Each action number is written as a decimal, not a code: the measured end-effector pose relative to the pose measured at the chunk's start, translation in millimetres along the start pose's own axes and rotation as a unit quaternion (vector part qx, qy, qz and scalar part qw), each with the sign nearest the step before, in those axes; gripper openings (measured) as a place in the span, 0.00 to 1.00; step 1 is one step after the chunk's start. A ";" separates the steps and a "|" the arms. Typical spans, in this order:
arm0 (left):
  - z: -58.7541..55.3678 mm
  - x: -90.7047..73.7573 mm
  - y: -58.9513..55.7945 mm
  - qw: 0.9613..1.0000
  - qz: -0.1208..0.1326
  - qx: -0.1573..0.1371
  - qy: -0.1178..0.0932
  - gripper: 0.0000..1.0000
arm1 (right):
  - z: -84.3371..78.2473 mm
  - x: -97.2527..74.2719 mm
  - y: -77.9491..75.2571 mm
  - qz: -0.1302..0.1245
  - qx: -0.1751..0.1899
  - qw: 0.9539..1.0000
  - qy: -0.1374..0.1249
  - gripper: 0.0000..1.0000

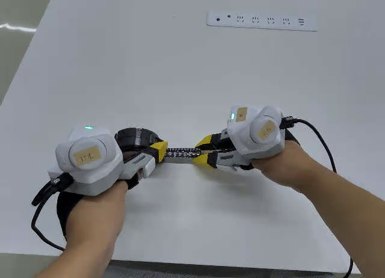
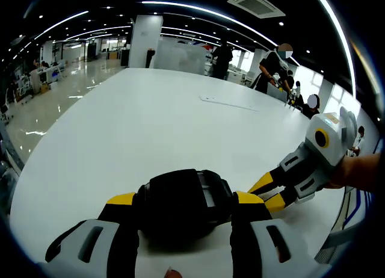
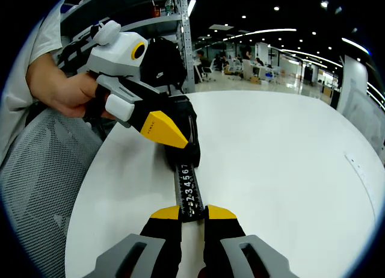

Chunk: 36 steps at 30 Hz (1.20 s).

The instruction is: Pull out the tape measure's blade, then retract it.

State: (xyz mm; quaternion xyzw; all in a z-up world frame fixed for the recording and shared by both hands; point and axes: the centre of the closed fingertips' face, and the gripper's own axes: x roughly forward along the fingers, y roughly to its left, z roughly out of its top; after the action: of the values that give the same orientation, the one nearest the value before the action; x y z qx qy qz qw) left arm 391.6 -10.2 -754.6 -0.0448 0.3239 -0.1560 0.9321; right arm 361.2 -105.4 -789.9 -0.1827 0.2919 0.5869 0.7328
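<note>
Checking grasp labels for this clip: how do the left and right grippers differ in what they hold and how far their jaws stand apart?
The left gripper clamps the black tape measure case; the right gripper pinches the blade drawn out of it. The left gripper's jaws stand wide around the case, the right gripper's nearly together on the thin blade. Both have yellow-tipped jaws and point toward each other.
</note>
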 end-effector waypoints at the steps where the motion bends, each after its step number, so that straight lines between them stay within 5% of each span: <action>1: 0.0 0.2 0.1 1.000 0.000 -0.001 0.000 0.57 | 1.2 1.5 0.3 0.000 -0.002 1.000 0.000 0.09; 36: 0.6 -0.5 -0.2 1.000 -0.002 -0.009 -0.002 0.57 | 28.8 32.6 4.3 0.003 0.007 1.000 -0.025 0.09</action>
State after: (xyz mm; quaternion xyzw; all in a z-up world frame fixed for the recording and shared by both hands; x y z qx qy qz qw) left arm 391.6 -10.2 -753.8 -0.0545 0.3237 -0.1550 0.9318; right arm 367.8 -62.2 -788.6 -0.1623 0.2784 0.5913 0.7392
